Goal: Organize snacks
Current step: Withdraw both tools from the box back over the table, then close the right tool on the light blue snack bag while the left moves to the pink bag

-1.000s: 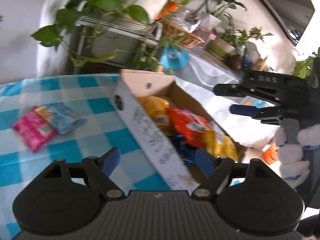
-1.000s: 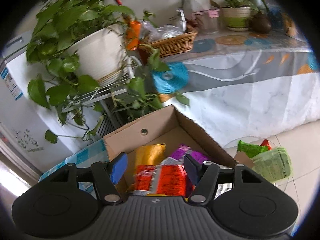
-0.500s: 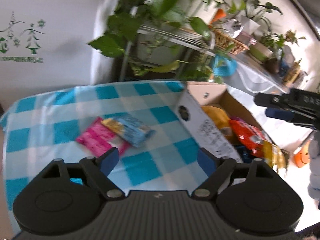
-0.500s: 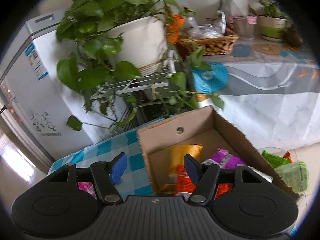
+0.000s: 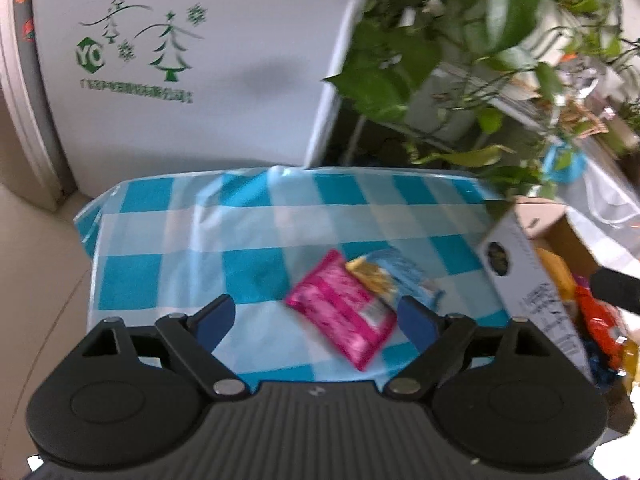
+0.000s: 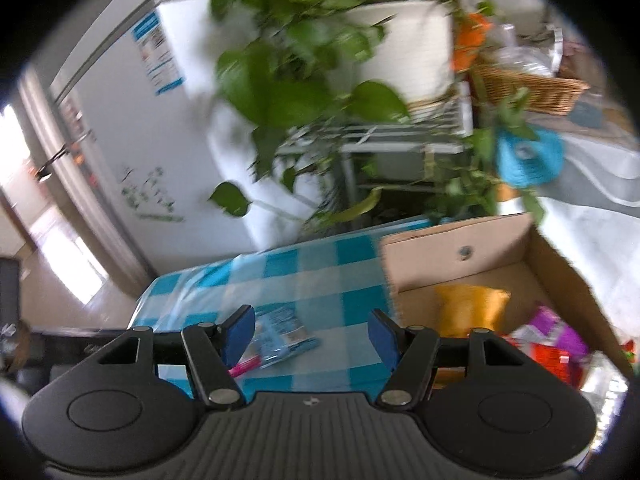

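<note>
A pink snack packet point(image 5: 342, 311) and a blue-and-gold packet point(image 5: 394, 276) lie side by side on the blue checked tablecloth point(image 5: 256, 240). My left gripper point(image 5: 316, 320) hovers above them, its jaws opening, nothing between them pressed. To the right stands a cardboard box point(image 5: 528, 276) holding yellow, orange and purple packets. In the right wrist view my right gripper point(image 6: 312, 334) is open over the cloth, the blue packet point(image 6: 280, 334) below it near the left finger and the box point(image 6: 460, 256) to its right. A dark tip of the right gripper point(image 5: 616, 290) shows at the left view's edge.
A white fridge point(image 5: 180, 60) stands behind the table. Leafy potted plants point(image 6: 312, 48) on a wire rack overhang the far table edge. A wicker basket point(image 6: 528, 88) and a grey-clothed table point(image 6: 592, 184) lie beyond the box. Floor lies to the left.
Both views have swung left, from the box toward the loose packets on the cloth. The left jaws have widened. The right gripper has slid from over the box to over the cloth.
</note>
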Demonstrator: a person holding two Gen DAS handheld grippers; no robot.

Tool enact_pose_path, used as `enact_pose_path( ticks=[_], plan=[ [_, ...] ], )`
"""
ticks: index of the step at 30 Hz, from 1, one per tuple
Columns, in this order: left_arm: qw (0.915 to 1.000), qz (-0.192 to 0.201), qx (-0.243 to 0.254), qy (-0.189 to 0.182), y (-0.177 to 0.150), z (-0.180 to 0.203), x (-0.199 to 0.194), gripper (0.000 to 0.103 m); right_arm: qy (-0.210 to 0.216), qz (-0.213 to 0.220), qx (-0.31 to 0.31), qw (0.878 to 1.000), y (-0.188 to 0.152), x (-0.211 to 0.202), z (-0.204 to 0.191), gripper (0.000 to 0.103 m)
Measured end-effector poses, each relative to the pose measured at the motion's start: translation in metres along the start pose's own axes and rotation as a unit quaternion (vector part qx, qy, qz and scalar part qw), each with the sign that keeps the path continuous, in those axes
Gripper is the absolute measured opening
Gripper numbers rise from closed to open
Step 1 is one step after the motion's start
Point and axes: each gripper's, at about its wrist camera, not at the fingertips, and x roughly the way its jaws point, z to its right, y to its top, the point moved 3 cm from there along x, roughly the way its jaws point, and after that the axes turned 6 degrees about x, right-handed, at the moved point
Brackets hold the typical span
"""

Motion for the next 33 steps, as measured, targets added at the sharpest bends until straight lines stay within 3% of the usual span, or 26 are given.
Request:
enact_pose_path(
  ticks=[7,17,24,33],
  plan=[
    [0.9991,-0.014,-0.036,0.017,0.010,-0.022,0.022,0.088,0.026,-0.034,-0.041,0.998,-0.005,0.040,-0.025,0.069],
    [0.9972,-0.036,-0.060,0.026,0.023,-0.030,0.061,0.088,0.000,-0.088,-0.055,0.995,-0.020,0.120,-0.032,0.069],
    [0.9951,-0.040,-0.085,0.032,0.035,-0.032,0.089,0.088,-0.002,-0.102,-0.059,0.993,-0.022,0.152,-0.032,0.070],
    [0.9978,-0.040,-0.015,0.050,0.032,-0.013,0.105,0.091,0.014,-0.124,-0.065,0.990,-0.030,0.170,-0.036,0.070]
  ],
)
